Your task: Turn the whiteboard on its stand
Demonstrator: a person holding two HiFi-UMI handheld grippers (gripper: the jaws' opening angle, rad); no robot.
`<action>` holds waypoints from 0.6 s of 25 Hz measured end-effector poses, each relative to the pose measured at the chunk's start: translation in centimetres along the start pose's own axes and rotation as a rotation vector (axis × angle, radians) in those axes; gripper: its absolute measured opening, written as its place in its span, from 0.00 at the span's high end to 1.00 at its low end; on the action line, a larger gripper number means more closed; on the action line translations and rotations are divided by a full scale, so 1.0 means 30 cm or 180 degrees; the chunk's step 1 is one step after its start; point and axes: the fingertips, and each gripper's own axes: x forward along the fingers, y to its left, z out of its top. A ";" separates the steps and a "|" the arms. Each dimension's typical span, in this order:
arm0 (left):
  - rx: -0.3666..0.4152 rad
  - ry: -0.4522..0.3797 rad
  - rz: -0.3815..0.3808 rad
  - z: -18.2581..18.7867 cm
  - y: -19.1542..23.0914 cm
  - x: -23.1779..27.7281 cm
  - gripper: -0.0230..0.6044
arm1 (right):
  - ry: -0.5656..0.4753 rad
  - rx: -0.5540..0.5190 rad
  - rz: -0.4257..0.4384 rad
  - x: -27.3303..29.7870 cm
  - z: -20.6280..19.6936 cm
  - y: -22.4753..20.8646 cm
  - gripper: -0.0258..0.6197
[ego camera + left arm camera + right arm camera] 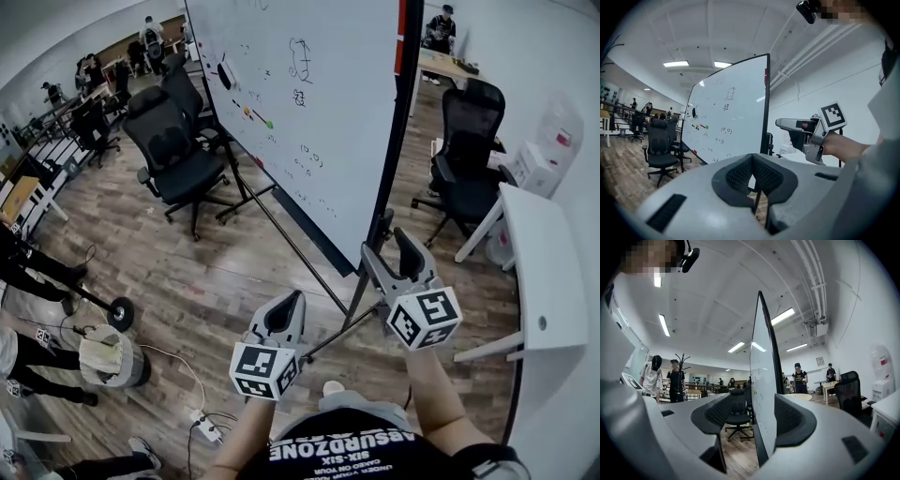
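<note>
The large whiteboard stands upright on its black stand, with small scribbles and magnets on its face. My right gripper is open, right at the board's near side edge. In the right gripper view the board appears edge-on between the spread jaws of that gripper, and neither pad presses on it. My left gripper hangs lower and to the left, short of the board, shut with nothing in it. The left gripper view shows the board's face beyond the closed left gripper, and the right gripper off to the right.
Black office chairs stand left of the board and behind its right edge. A white table lies close on the right. A power strip with cable and a round floor device lie at lower left. People stand far back.
</note>
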 end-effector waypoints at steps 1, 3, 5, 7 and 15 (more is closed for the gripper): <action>-0.0001 0.0002 0.0003 0.000 0.005 0.010 0.95 | 0.0007 -0.0011 -0.0014 0.012 -0.002 -0.012 0.55; 0.0004 0.0004 0.0012 0.004 0.015 0.029 0.95 | 0.0022 -0.0029 -0.0049 0.036 -0.004 -0.036 0.54; 0.0019 0.0006 0.0024 0.010 0.025 0.046 0.95 | 0.0033 -0.0035 -0.0074 0.059 -0.006 -0.058 0.54; 0.0033 0.0010 0.0031 0.014 0.033 0.064 0.95 | 0.0047 -0.0040 -0.0092 0.078 -0.009 -0.078 0.54; 0.0042 0.0056 0.0043 0.016 0.059 0.137 0.95 | 0.0186 -0.0035 -0.0122 0.157 -0.057 -0.159 0.53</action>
